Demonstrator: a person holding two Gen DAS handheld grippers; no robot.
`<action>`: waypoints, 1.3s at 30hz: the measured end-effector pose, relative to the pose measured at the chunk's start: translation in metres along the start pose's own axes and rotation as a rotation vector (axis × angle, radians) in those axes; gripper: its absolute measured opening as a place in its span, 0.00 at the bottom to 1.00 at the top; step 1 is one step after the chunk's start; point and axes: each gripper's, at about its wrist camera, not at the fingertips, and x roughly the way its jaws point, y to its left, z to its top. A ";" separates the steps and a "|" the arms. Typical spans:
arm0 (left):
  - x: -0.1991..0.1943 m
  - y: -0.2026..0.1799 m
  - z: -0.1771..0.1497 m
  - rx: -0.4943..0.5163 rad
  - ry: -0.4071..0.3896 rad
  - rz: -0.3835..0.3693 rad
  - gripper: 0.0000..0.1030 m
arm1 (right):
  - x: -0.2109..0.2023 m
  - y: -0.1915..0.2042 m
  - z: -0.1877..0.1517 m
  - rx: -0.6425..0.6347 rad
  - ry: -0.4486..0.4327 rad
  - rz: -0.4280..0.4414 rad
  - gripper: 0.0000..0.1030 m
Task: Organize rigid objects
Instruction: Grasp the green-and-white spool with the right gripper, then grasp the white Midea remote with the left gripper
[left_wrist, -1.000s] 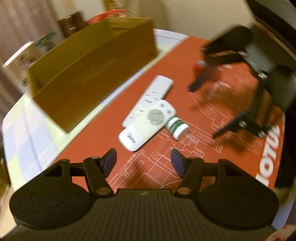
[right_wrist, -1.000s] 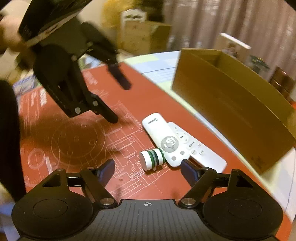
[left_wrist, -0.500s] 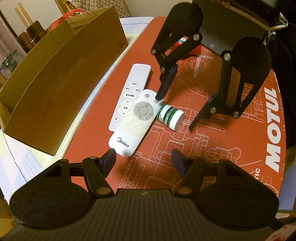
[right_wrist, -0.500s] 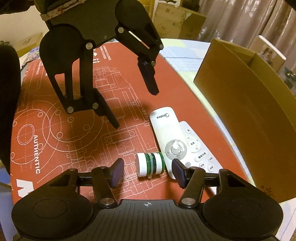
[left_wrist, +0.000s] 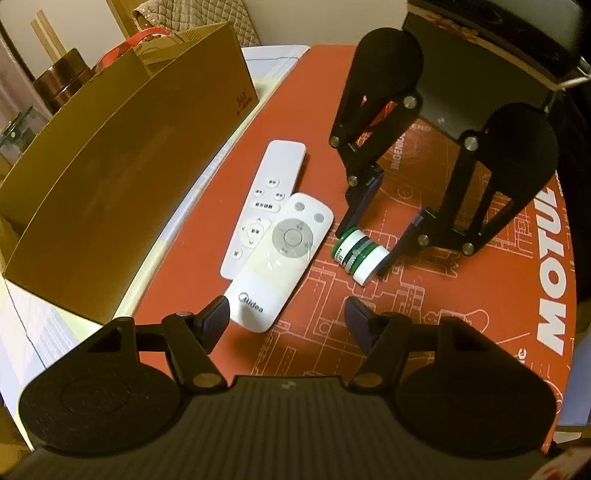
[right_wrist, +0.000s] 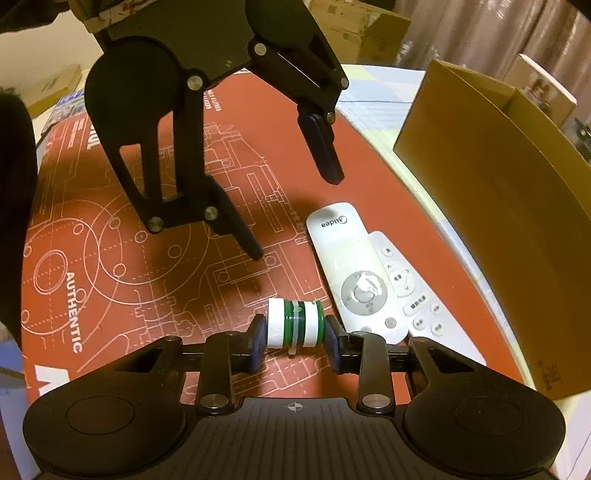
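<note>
While it lies sideways, the bottle (right_wrist: 295, 324) shows green-and-white bands.

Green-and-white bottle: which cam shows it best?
Right wrist: the bottle lies close and sharp, its ends pinched in the right claw. Left wrist shows it smaller, farther off, still between those fingers.

right gripper (right_wrist: 293, 341) lowered, jaws now clamped on green-and-white bottle (right_wrist: 295, 328) (lying sideways), left jaws opening
</note>
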 end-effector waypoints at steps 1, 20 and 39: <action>0.001 0.000 0.001 0.005 -0.001 -0.003 0.63 | -0.001 0.001 0.000 0.010 0.004 -0.012 0.28; 0.037 0.007 0.024 0.043 0.012 -0.002 0.62 | -0.031 -0.025 -0.031 0.317 -0.013 -0.143 0.27; 0.022 -0.010 -0.001 -0.384 0.065 0.047 0.34 | -0.036 -0.032 -0.039 0.524 -0.017 -0.167 0.27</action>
